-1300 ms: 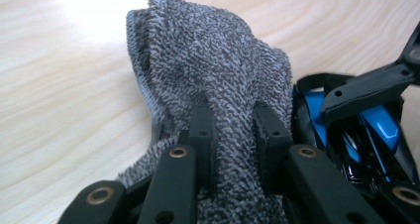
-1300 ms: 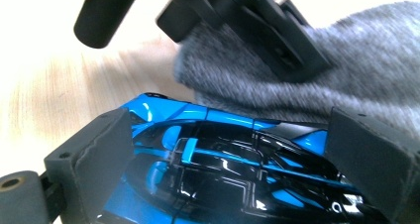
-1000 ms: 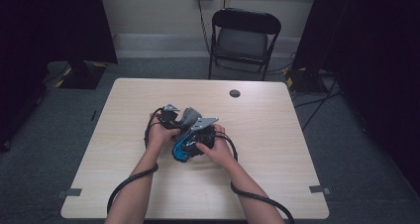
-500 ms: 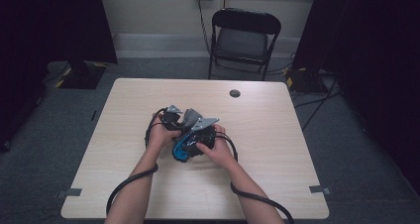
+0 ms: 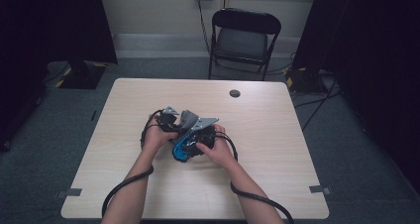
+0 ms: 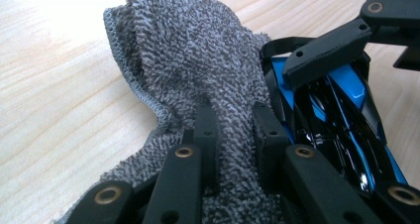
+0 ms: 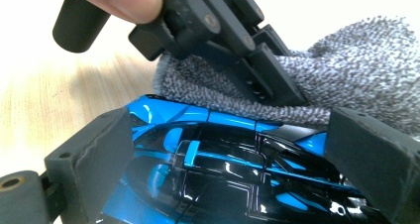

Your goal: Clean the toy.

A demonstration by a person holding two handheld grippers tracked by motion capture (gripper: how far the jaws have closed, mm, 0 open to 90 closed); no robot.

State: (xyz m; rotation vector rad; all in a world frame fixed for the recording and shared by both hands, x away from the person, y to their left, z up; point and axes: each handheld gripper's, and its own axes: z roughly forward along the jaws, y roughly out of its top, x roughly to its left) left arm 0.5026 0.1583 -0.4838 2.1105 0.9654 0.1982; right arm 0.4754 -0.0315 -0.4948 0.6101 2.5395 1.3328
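A glossy blue and black toy car (image 7: 223,164) sits between the jaws of my right gripper (image 7: 233,147), which press on its two sides. In the high view the toy car (image 5: 181,149) is at the table's middle, with the right gripper (image 5: 200,137) over it. My left gripper (image 6: 235,120) is shut on a fold of grey terry cloth (image 6: 198,50), and that cloth (image 7: 356,65) lies against the car's top. Seen from above, the left gripper (image 5: 171,121) holds the cloth (image 5: 188,117) just left of the car. The toy car (image 6: 341,115) lies to the right of the cloth.
The pale wooden table (image 5: 277,135) has a small round black disc (image 5: 234,93) near its far edge. A black folding chair (image 5: 245,38) stands behind the table. Black cables (image 5: 257,199) trail from both grippers toward the near edge.
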